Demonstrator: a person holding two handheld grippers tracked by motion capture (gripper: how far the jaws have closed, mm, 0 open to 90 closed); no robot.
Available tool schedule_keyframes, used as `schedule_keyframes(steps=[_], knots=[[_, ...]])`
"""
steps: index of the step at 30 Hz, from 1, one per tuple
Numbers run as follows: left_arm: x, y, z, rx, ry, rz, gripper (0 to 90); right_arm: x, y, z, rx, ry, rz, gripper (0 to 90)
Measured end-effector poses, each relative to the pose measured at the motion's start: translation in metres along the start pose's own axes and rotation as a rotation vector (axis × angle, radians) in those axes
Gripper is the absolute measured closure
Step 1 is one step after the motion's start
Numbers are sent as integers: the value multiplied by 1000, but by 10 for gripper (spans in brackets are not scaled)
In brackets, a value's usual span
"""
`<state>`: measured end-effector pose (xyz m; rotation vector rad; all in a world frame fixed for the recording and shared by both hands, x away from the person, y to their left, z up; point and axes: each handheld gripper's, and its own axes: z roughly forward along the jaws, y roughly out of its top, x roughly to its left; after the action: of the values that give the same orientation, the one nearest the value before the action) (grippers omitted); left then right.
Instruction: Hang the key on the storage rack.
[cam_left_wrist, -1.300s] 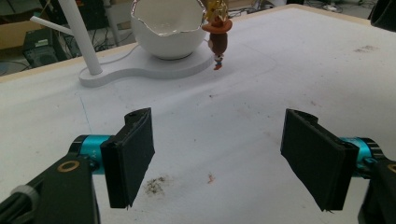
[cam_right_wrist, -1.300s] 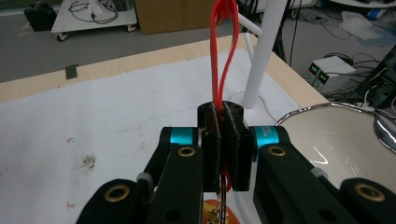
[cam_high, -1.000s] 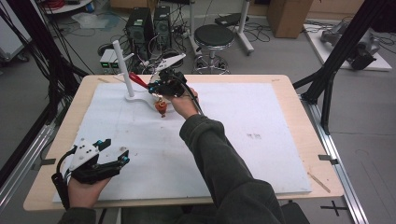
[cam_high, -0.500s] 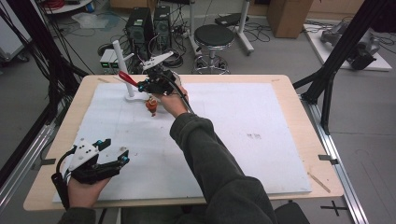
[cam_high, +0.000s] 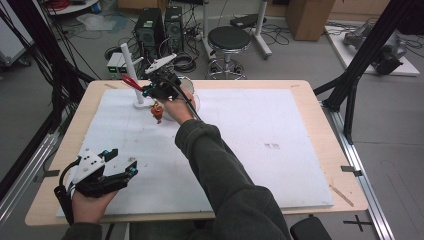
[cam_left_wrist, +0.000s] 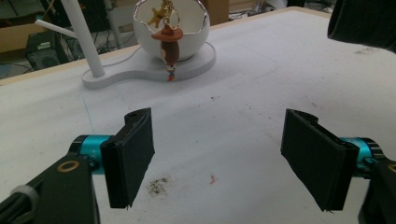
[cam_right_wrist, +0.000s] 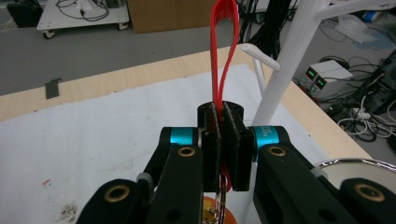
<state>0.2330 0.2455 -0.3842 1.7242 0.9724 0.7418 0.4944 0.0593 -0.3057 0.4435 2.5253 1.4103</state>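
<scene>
One white stand (cam_high: 136, 102) with one upright post (cam_high: 129, 70), at the tabletop's (cam_high: 300, 150) far-left corner. One keychain figure (cam_high: 157, 112), apparently a cowboy, hanging in the air beside the stand on one red strap (cam_right_wrist: 220, 51). Right gripper (cam_right_wrist: 224, 140): jaws clenched on that strap, near the far edge. Left gripper (cam_left_wrist: 219, 154): one, jaws spread wide and released, near the near-left corner.

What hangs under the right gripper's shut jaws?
From the right gripper a red strap loop sticks forward, and a small figure charm dangles below on a chain. The jaws cover where strap and chain join.
</scene>
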Motion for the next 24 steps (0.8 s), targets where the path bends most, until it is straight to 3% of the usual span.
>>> schedule_keyframes(steps=[24], knots=[[1, -1, -1, 1, 5, 0, 259, -2, 3, 28, 47, -90, 7, 864]])
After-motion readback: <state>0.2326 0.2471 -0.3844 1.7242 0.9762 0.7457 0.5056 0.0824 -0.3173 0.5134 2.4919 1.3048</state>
